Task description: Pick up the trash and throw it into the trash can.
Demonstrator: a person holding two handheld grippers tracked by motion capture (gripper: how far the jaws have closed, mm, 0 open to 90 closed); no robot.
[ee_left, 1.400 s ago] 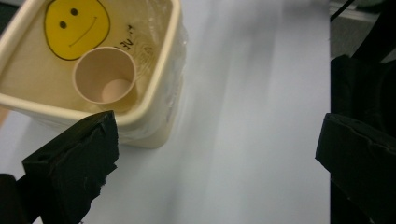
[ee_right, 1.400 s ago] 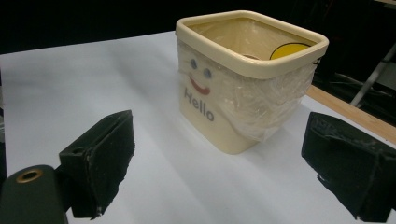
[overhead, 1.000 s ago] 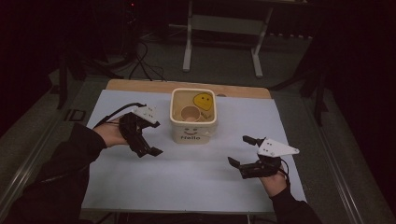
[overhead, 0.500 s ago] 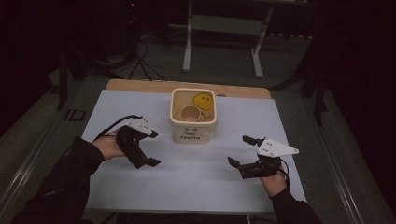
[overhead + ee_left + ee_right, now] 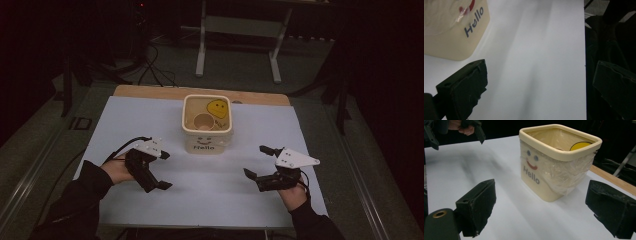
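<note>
Both hand-held grippers, left [image 5: 156,171] and right [image 5: 260,162], are held spread and empty at 7 and 5 o'clock of the cream "Hello" bin [image 5: 207,125], seemingly readied for flanking it.

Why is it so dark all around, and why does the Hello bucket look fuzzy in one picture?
High view: light falls only on the white table, the room behind is dim. Left gripper view: the Hello bucket is smeared and soft, with grey streaks across the table. Right gripper view: the bucket is sharp, its plastic wrap shining, while the near claw pads are blurry.

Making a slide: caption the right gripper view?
Open right gripper facing a cream bin marked "Hello" on a white table.
</note>
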